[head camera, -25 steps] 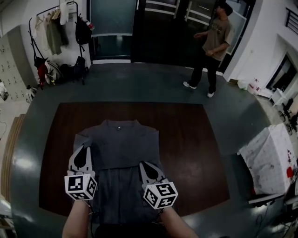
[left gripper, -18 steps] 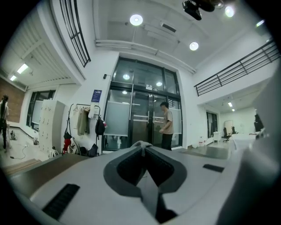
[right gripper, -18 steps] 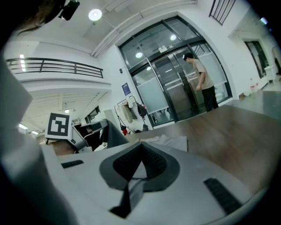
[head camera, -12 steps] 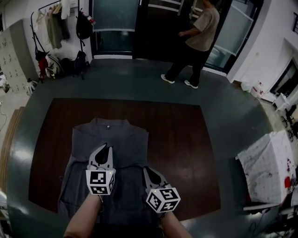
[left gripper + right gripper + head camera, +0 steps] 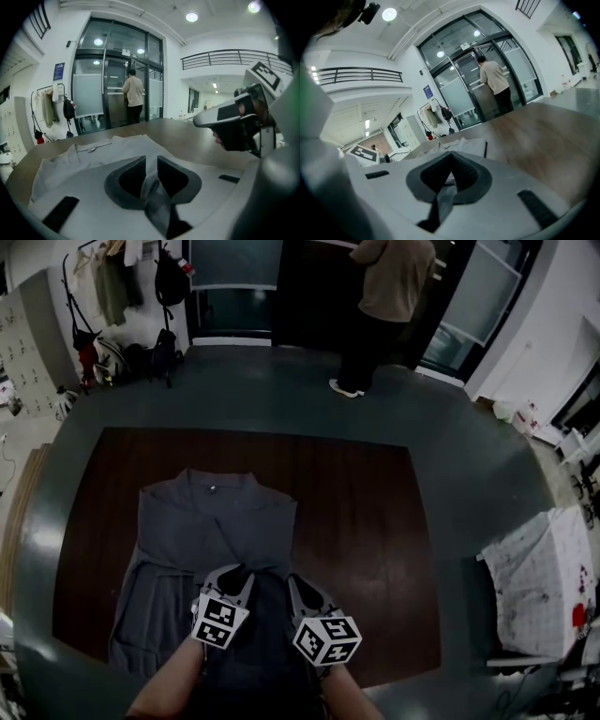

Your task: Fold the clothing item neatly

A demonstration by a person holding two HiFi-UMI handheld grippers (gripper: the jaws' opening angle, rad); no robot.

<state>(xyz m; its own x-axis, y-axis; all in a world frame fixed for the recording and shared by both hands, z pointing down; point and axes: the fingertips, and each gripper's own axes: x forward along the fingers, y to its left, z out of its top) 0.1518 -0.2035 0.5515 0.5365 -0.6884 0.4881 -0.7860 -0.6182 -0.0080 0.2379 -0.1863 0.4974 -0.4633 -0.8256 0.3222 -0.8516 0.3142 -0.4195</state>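
L gripper (image 5: pixel 234 574) now sits in by R gripper (image 5: pixel 298 583), shirt (image 5: pixel 216 521) edge dragged inward w/ it; jaws just opening, cloth btwn. Bystander (image 5: pixel 384 306) now at door (image 5: pixel 309 292).

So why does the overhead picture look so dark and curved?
Head view: dim overall, and the wide lens bows the dark brown wooden table at its edges. Left gripper view: ceiling lamps glare, the grey collared shirt looks washed pale. Right gripper view: table smeared.

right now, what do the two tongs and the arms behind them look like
The left tongs and right tongs have pale grey shells with a dark lining that tapers to a point. Each carries a white cube printed with black square markers. The forearms are bare; no sleeves or cables show.
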